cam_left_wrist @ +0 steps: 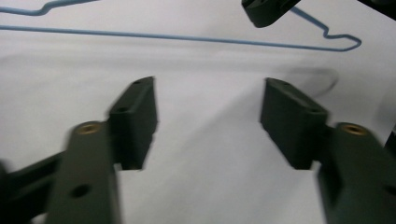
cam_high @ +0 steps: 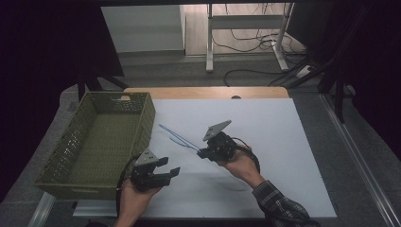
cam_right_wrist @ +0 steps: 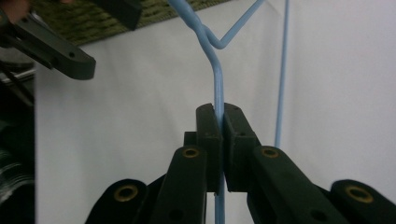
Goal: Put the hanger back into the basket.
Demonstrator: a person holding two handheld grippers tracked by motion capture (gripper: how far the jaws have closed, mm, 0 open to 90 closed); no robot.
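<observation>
The blue wire hanger point(cam_right_wrist: 218, 84) is clamped between the closed right gripper point(cam_right_wrist: 218, 116) fingers at frame centre. The left gripper point(cam_left_wrist: 208, 121) fingers are spread, empty; open white desk point(cam_high: 265, 123) is seen rightward.

No writing, label, brand mark, number or sign can be read anywhere in these pictures.
</observation>
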